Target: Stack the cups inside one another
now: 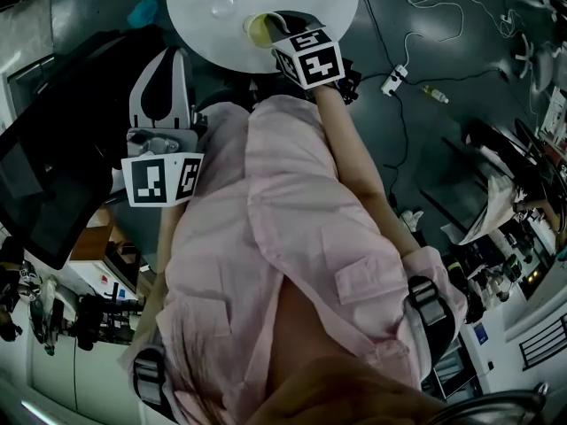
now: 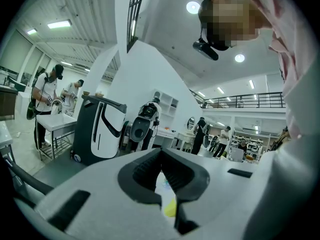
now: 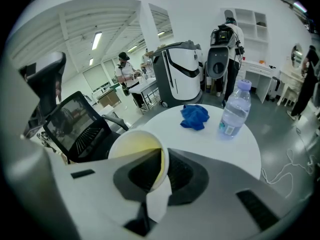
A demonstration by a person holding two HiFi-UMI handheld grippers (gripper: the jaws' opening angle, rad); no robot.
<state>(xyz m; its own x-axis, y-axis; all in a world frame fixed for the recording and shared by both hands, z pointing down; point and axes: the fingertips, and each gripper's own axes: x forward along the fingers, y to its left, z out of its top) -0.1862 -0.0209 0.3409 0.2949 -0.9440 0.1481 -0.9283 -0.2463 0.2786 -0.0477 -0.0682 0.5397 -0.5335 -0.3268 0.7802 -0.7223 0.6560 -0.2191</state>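
My right gripper (image 1: 270, 27) (image 3: 162, 156) is shut on the wall of a white paper cup (image 1: 259, 30) (image 3: 134, 145) with a yellow inside. It holds the cup tilted over the near edge of the round white table (image 1: 199, 42) (image 3: 210, 149). My left gripper (image 1: 165, 60) (image 2: 161, 156) hangs off the table at the left, beside the person's pink clothing. Its jaws meet at the tips. A thin white and yellow strip shows in the slit between them, and I cannot tell what it is. No other cup is in view.
A clear water bottle (image 3: 234, 109) (image 1: 223, 7) and a crumpled blue cloth (image 3: 195, 116) rest on the table. A dark laptop (image 3: 75, 124) (image 1: 35, 184) sits at the left by a black chair. Cables (image 1: 407, 60) trail on the floor. A white and black machine (image 3: 180, 74) and several people stand behind.
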